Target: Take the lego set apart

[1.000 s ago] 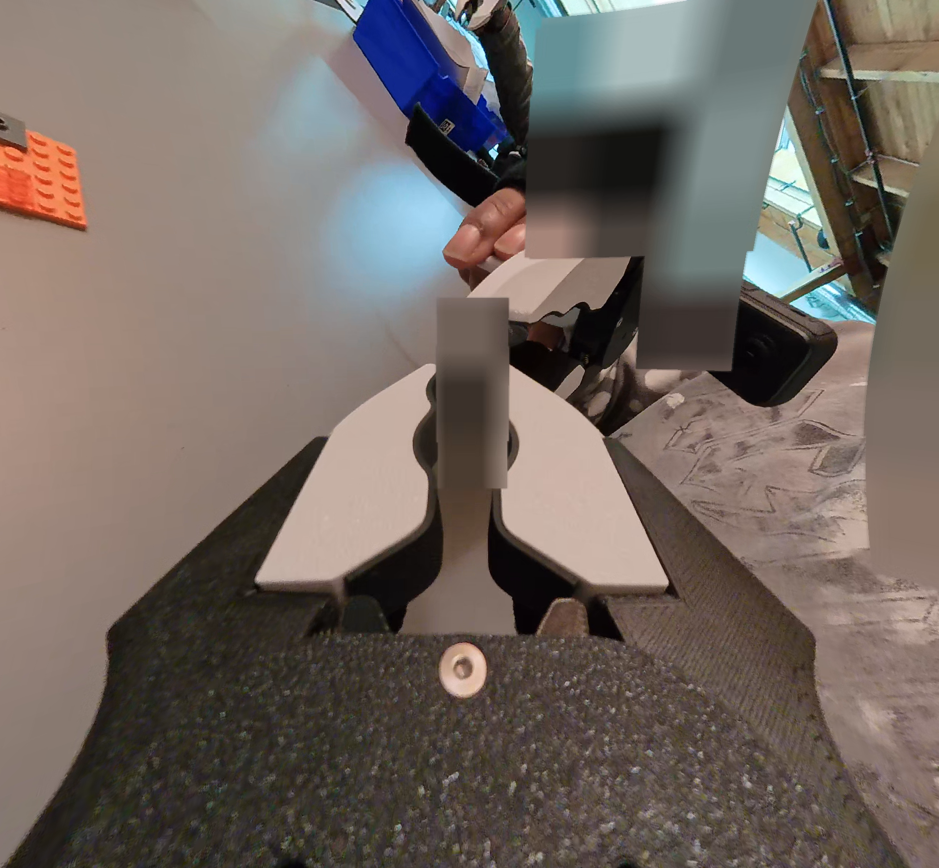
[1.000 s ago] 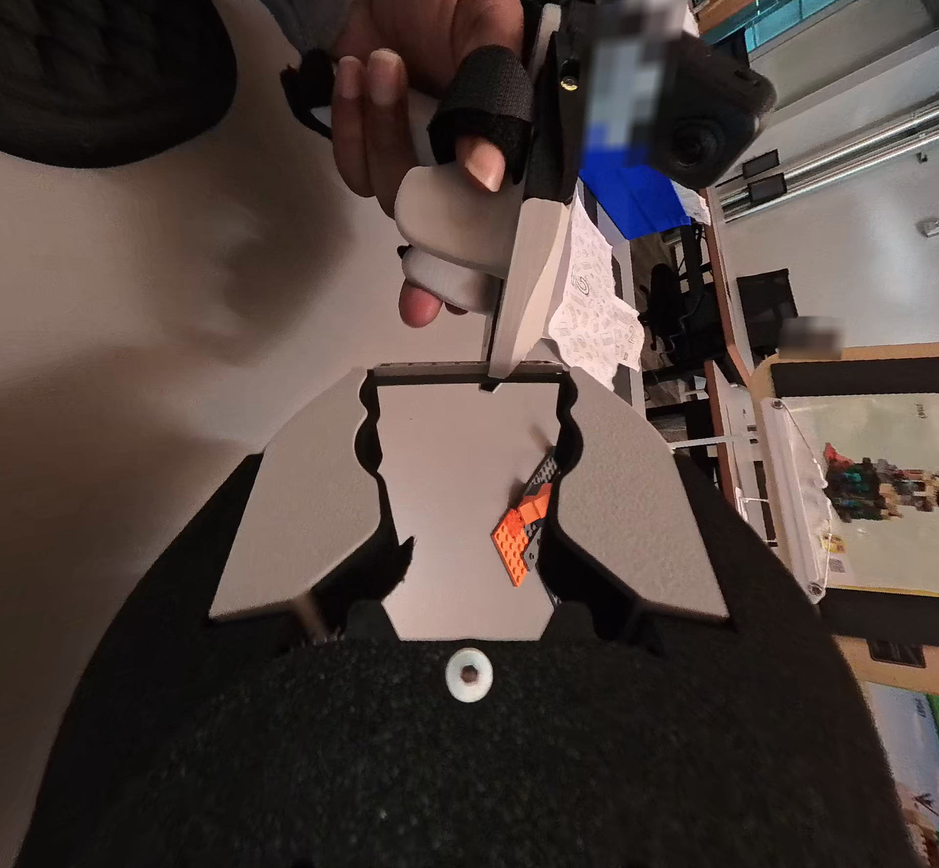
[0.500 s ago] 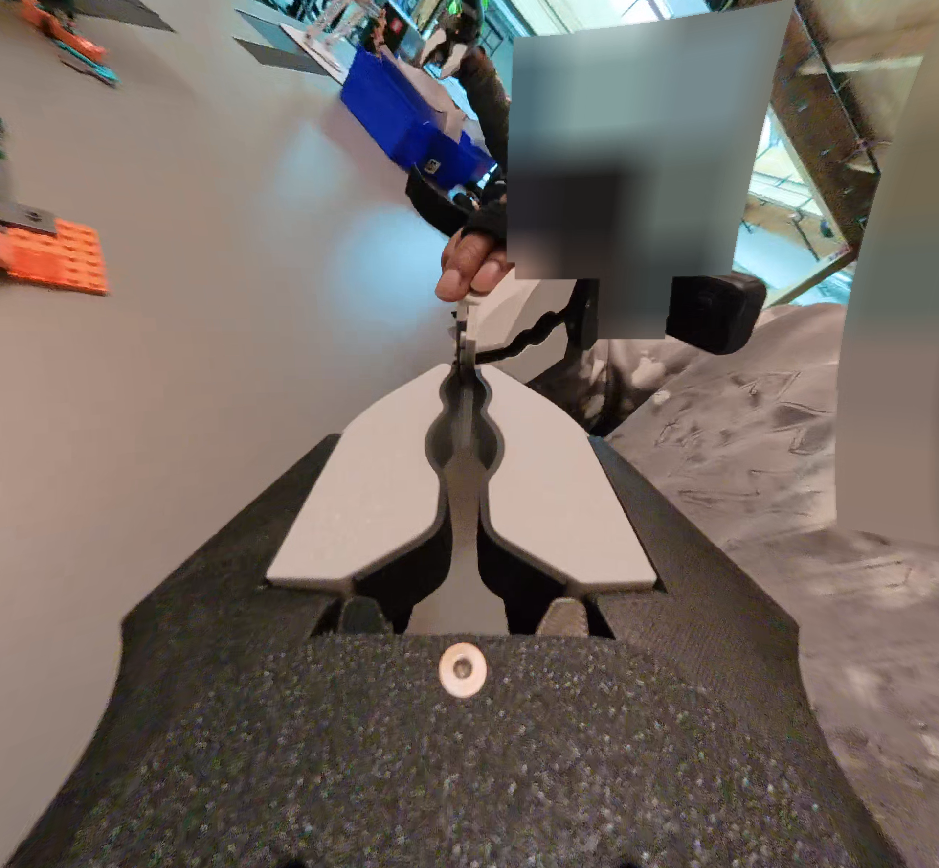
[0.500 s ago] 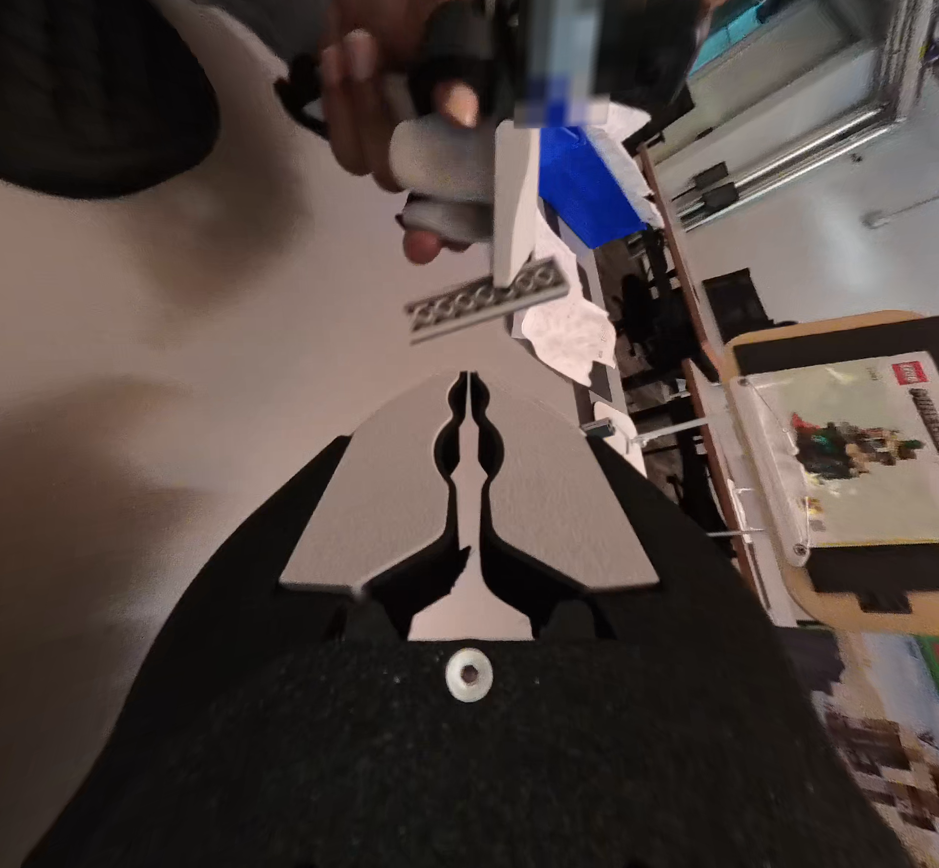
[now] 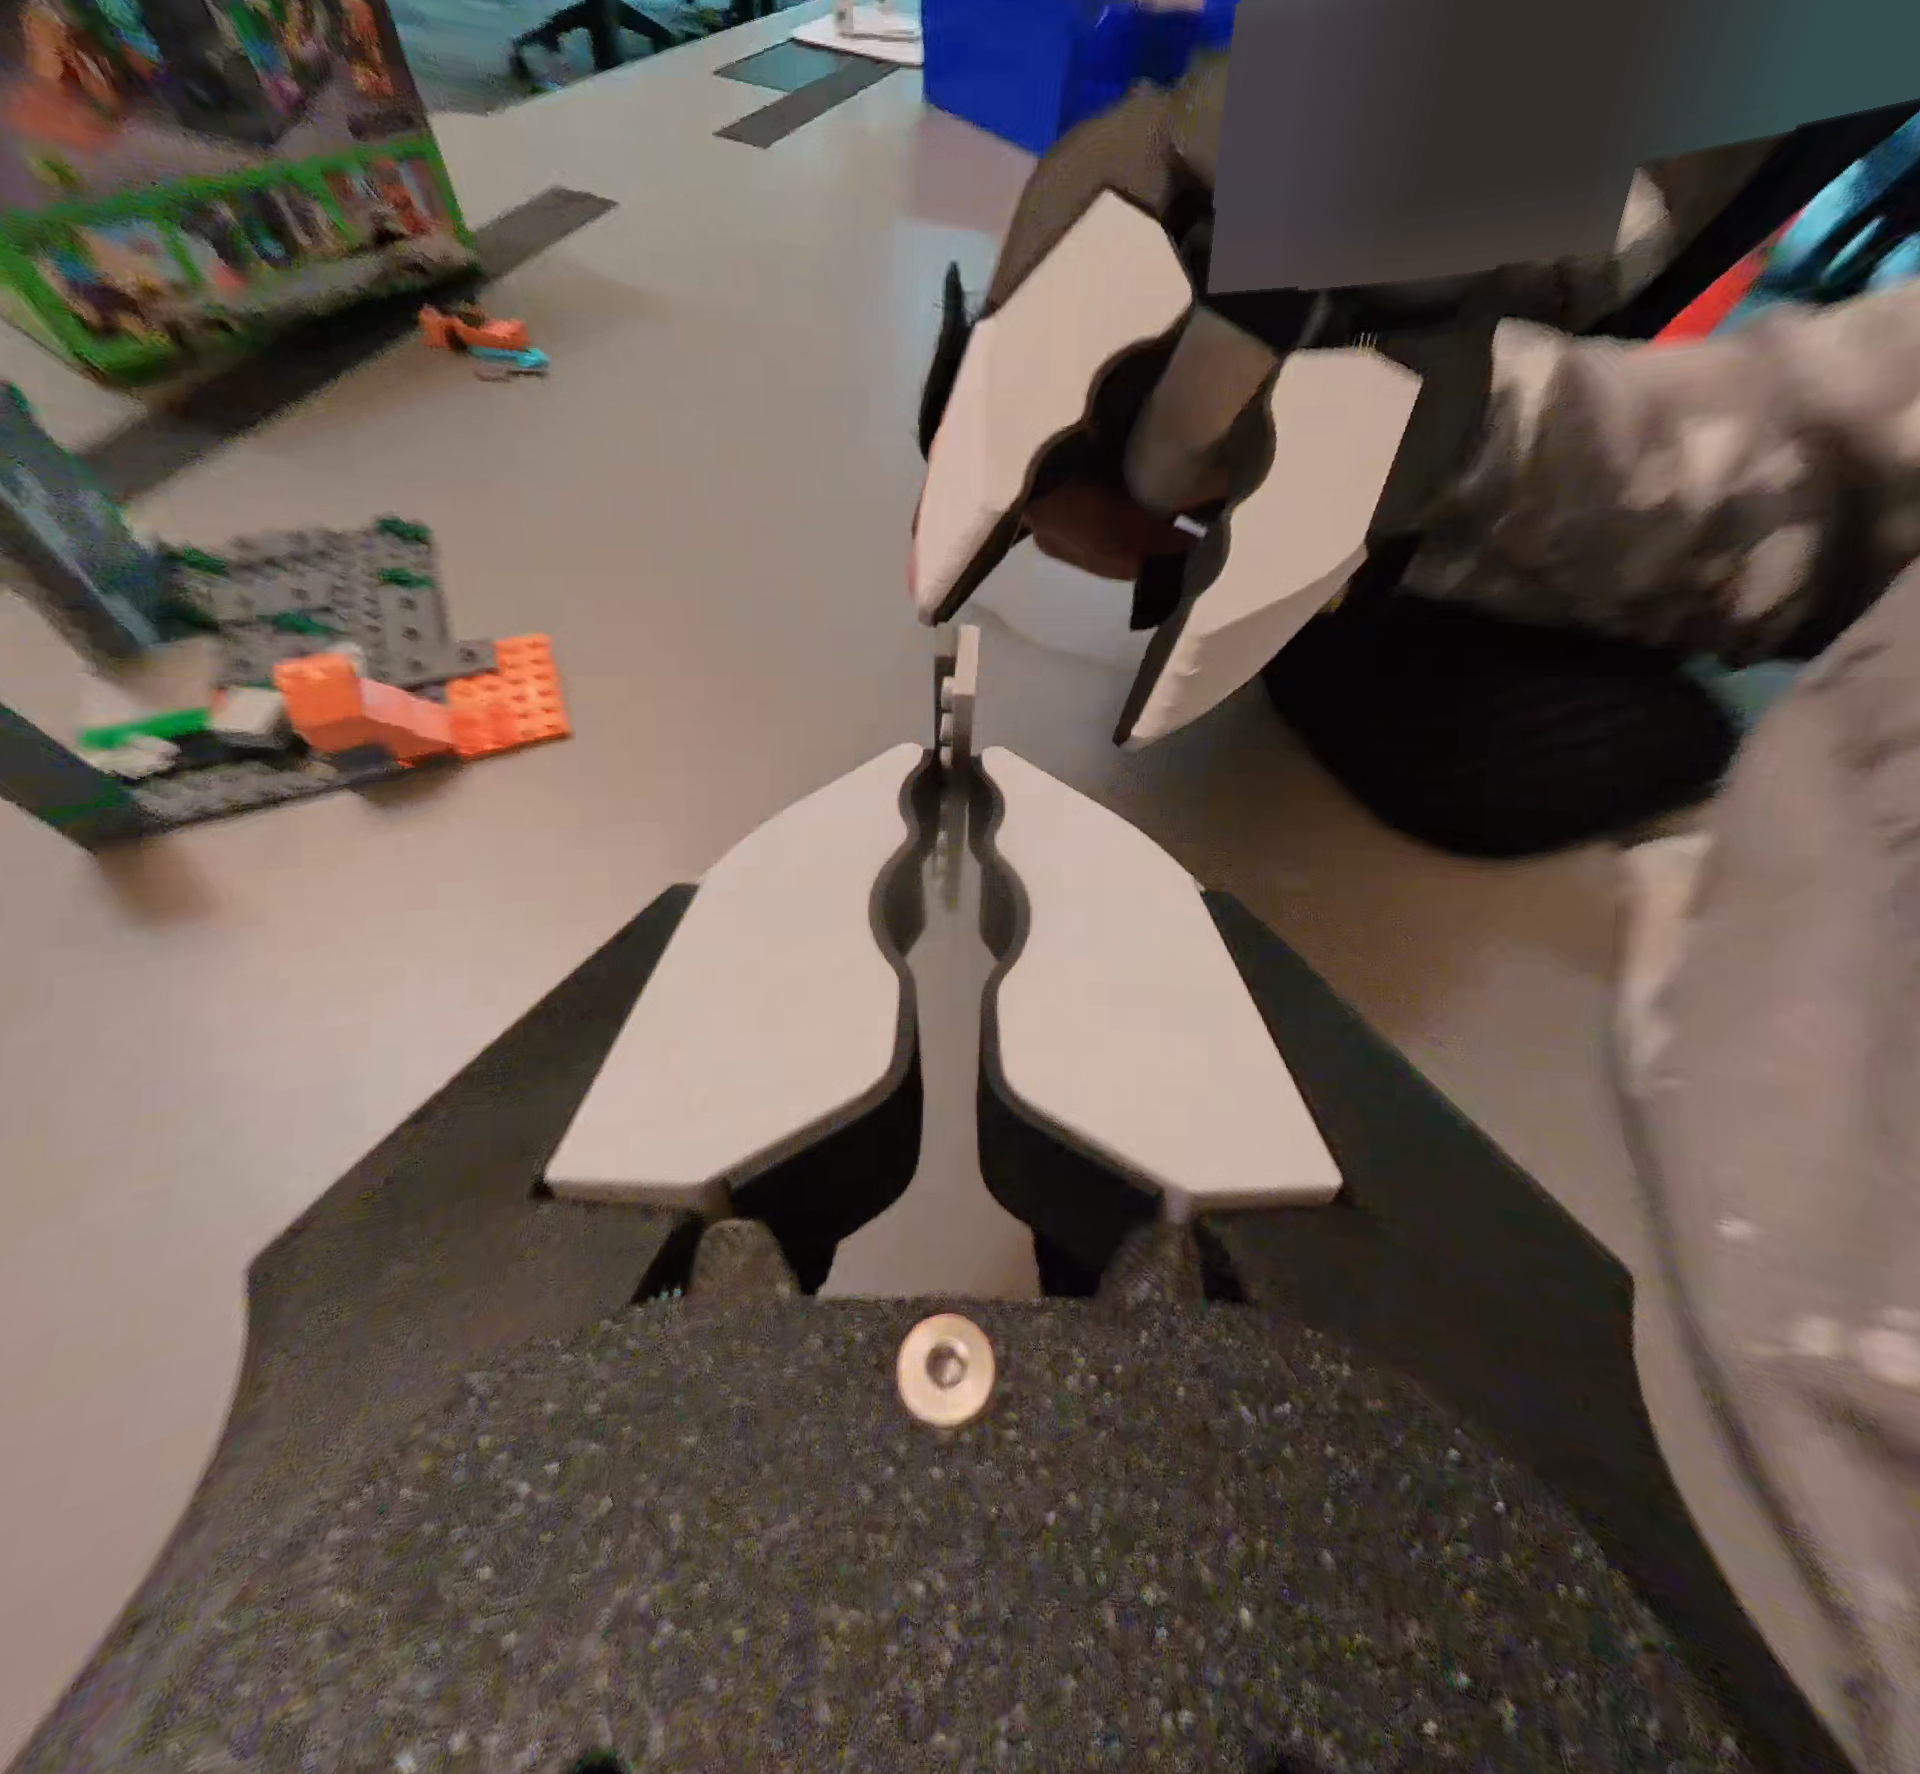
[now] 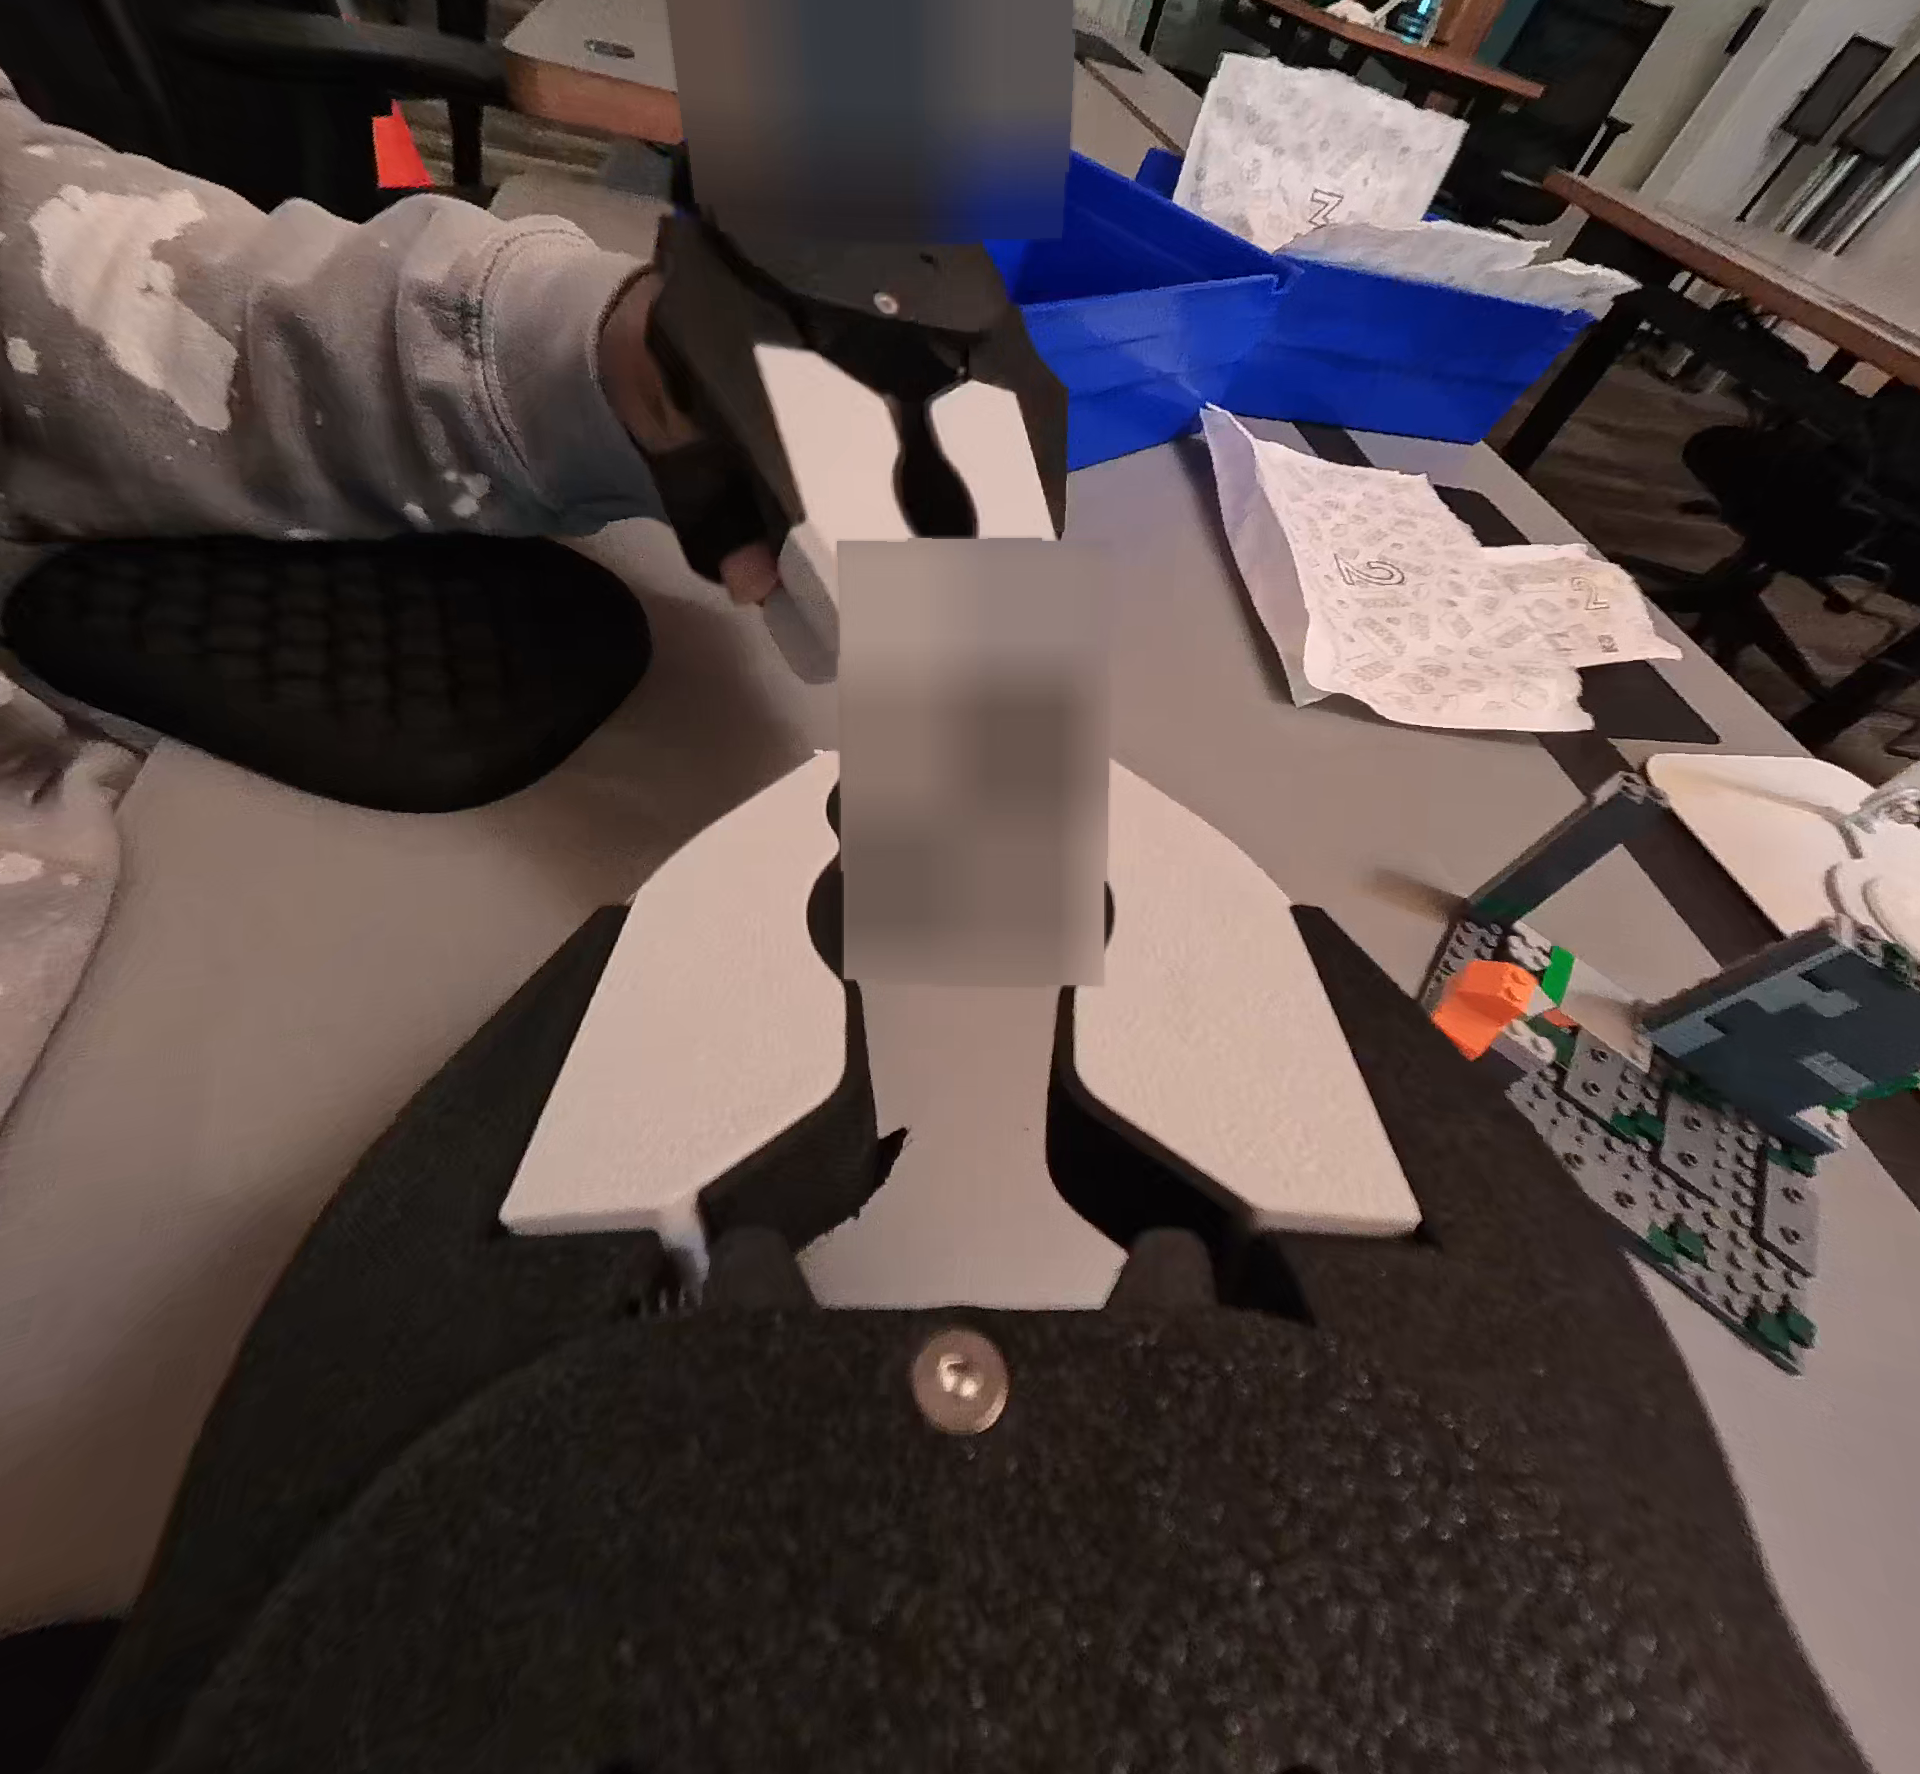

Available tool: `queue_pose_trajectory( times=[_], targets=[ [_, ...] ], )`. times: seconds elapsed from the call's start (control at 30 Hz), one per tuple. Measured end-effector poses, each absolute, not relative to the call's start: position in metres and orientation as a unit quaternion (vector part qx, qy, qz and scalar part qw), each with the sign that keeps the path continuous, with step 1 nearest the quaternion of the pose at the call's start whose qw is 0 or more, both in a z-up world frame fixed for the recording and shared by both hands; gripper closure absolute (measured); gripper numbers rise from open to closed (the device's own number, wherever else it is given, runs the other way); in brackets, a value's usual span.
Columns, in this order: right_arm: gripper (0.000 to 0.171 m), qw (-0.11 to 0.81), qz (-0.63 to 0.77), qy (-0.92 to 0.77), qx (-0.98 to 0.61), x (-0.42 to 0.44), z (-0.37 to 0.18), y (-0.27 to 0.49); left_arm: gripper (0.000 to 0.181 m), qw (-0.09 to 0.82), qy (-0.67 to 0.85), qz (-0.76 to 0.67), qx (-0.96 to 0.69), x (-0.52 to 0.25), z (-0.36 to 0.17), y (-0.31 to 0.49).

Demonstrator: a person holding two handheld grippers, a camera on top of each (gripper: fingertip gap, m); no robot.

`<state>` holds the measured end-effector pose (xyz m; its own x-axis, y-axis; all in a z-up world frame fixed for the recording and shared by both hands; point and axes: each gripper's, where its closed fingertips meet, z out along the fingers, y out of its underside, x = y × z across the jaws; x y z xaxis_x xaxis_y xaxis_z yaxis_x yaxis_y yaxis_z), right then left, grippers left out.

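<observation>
My left gripper (image 5: pixel 951 758) is shut on a thin grey lego plate (image 5: pixel 958 685), seen edge-on and sticking out past its fingertips. My right gripper (image 5: pixel 1029 675) faces it from ahead, jaws open, with one fingertip just above the plate's far end. In the right wrist view my right gripper (image 6: pixel 971 768) is open; a blurred patch hides the gap, and the left gripper (image 6: pixel 914 477) shows beyond it. The lego set (image 5: pixel 312 664), dark grey plates with orange bricks, lies on the table to the left and also shows in the right wrist view (image 6: pixel 1662 1049).
A lego box (image 5: pixel 208 114) stands at the far left with a small orange and teal piece (image 5: pixel 483 342) near it. Blue bins (image 6: pixel 1247 322) and printed paper bags (image 6: pixel 1434 602) lie at the back. A black padded object (image 6: pixel 312 664) sits by the person's sleeve. Left and right tips are no more than a few centimetres apart.
Both views have swung from tilted to level over the table. My right gripper, shut half a second ago, has opened. My left gripper still holds the grey plate.
</observation>
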<state>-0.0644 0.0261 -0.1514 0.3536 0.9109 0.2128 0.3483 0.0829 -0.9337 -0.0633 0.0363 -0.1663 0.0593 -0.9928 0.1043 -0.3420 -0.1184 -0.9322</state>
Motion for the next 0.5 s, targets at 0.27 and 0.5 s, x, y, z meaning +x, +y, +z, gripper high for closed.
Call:
queue_pose_trajectory(
  times=[0.27, 0.5],
  targets=[
    [0.167, 0.519, 0.239, -0.540, -0.618, -0.068, -0.163, 0.022, 0.177, 0.434, 0.637, -0.274, -0.575, -0.055, -0.189, 0.029],
    [0.169, 0.565, 0.203, -0.553, -0.578, -0.062, -0.151, 0.021, 0.176, 0.464, 0.620, -0.297, -0.559, -0.056, -0.174, 0.030]
  ],
)
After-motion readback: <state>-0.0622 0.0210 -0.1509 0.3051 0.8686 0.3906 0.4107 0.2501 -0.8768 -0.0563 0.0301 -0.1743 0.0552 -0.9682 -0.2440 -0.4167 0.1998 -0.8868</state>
